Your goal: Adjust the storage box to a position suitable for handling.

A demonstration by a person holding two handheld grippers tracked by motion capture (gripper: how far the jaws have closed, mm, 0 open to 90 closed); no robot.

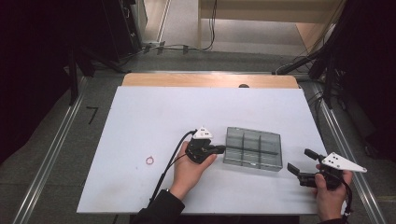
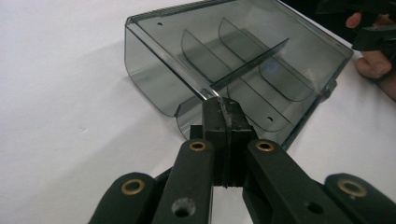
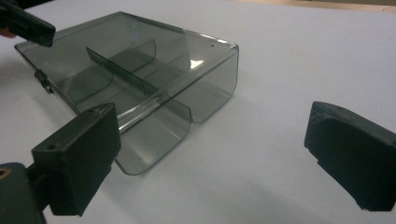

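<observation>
- Smoky grey clear plastic makes up the compartment box (image 1: 253, 148), which lies on the white tabletop (image 1: 140, 116) right of the middle, nearer the near edge than the far one
- Nearest the near edge, towards the near right corner, the right claw (image 1: 299, 163) is held in the person's right hand (image 1: 330, 196); its jaws stand wide apart with nothing between them, just beside the box's right end without touching it
- A little further in, the left claw (image 1: 219, 149) in the left hand (image 1: 190, 169) meets the box's left end; in the left gripper view its jaws (image 2: 223, 122) are pressed together, pinching the thin lip at the middle of that end wall
- Inside the box, one long divider (image 2: 252, 63) runs its length, crossed by curved partitions
- A small pink ring (image 1: 150, 160) lies left of the left hand, well apart from the box
- Beyond the white sheet, a strip of bare wood (image 1: 210, 80) runs along the far edge
</observation>
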